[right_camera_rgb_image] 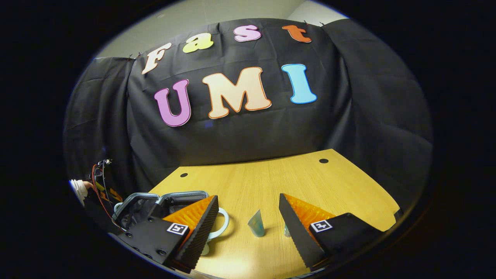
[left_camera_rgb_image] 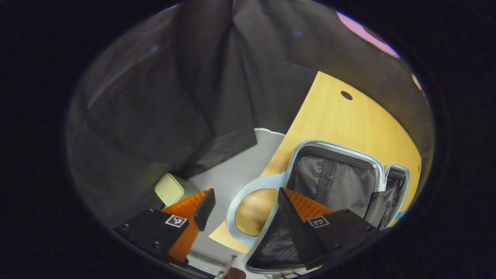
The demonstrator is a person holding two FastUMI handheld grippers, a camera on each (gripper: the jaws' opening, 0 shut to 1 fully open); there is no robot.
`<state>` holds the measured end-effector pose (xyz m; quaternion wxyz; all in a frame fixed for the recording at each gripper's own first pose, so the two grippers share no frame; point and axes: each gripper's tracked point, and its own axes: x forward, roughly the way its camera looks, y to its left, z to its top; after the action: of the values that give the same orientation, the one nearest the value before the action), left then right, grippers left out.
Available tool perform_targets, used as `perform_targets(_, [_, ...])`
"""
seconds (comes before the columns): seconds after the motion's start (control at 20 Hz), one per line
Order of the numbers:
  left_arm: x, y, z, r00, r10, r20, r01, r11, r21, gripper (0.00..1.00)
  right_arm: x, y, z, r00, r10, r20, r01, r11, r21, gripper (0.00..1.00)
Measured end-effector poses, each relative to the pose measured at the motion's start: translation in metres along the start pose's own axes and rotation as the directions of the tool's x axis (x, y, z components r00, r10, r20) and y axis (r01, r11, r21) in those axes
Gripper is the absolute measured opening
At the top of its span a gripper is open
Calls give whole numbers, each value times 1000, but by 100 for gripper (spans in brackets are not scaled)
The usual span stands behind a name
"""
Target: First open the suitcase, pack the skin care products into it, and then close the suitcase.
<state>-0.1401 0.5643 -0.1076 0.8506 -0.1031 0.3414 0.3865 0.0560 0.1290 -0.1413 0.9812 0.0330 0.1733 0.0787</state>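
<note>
Suitcase (left_camera_rgb_image: 333, 182) lies open on the wooden desk (left_camera_rgb_image: 341, 120), its pale blue shell rimmed by a zip and its dark mesh-lined inside showing in the left gripper view. Its light blue handle (left_camera_rgb_image: 242, 201) loops out from the near edge over the desk's corner. In that view the left gripper (left_camera_rgb_image: 244, 209) hangs over this corner with its fingers spread wide and nothing between them; the right-hand finger (left_camera_rgb_image: 290, 221) overlaps the suitcase's dark lining in the picture, though whether it touches cannot be told, and the other finger is out over the grey floor (left_camera_rgb_image: 236, 170). A pale green bin-like box (left_camera_rgb_image: 170, 188) stands on that floor beside the black cloth.

In the right gripper view the suitcase (right_camera_rgb_image: 155, 203) sits at the desk's (right_camera_rgb_image: 263, 182) left end, both halves folded out, its handle (right_camera_rgb_image: 221, 224) reaching toward the middle. The right gripper (right_camera_rgb_image: 248, 223) is held low over the near edge with its fingers wide apart and empty. Between them, farther off on the desk, a small teal skin care tube (right_camera_rgb_image: 256, 224) stands upright on its cap, apart from the suitcase. Just right of it a second small clear item (right_camera_rgb_image: 287, 231) is mostly hidden by the right-hand finger. At the far left edge a white sleeve (right_camera_rgb_image: 79, 190) and some red and black wires (right_camera_rgb_image: 101, 186) show.
</note>
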Motion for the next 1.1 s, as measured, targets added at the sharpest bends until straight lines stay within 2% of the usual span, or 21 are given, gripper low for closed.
perform_targets(0.15, [-44, -55, 9, 995, -77, 70, 73, 995, 61, 96, 4, -8, -4, 1000, 22, -12, -22, 1000, -2, 98])
perform_targets(0.2, [-61, -77, 9, 989, -118, 88, 110, 990, 91, 96, 4, -10, -5, 999, 31, -18, -31, 999, -7, 98])
perform_targets(0.3, [-91, -137, -4, 966, -244, 91, 230, 963, 141, 95, 3, -18, -8, 998, 48, -31, -49, 999, -20, 98])
perform_targets(0.45, [-150, -238, -34, 880, -472, 61, 460, 876, 144, 96, 1, -28, -10, 996, 79, -49, -81, 996, -35, 98])
perform_targets(0.6, [-201, -315, -68, 796, -605, 37, 595, 792, 138, 96, -2, -41, -10, 992, 107, -61, -110, 993, -46, 98])
perform_targets(0.75, [-227, -372, -93, 747, -665, 11, 656, 740, 147, 97, -2, -54, -14, 989, 129, -75, -134, 989, -58, 98])
perform_targets(0.95, [-234, -430, -130, 711, -702, 41, 674, 698, 241, 97, 4, -71, -31, 982, 149, -116, -158, 985, -74, 98])
perform_targets(1.05, [-237, -461, -143, 666, -742, 78, 704, 659, 265, 96, 8, -78, -41, 979, 157, -129, -168, 983, -74, 95])
perform_targets(1.1, [-238, -474, -152, 649, -756, 80, 715, 643, 274, 96, 11, -80, -48, 977, 162, -139, -173, 982, -74, 98])
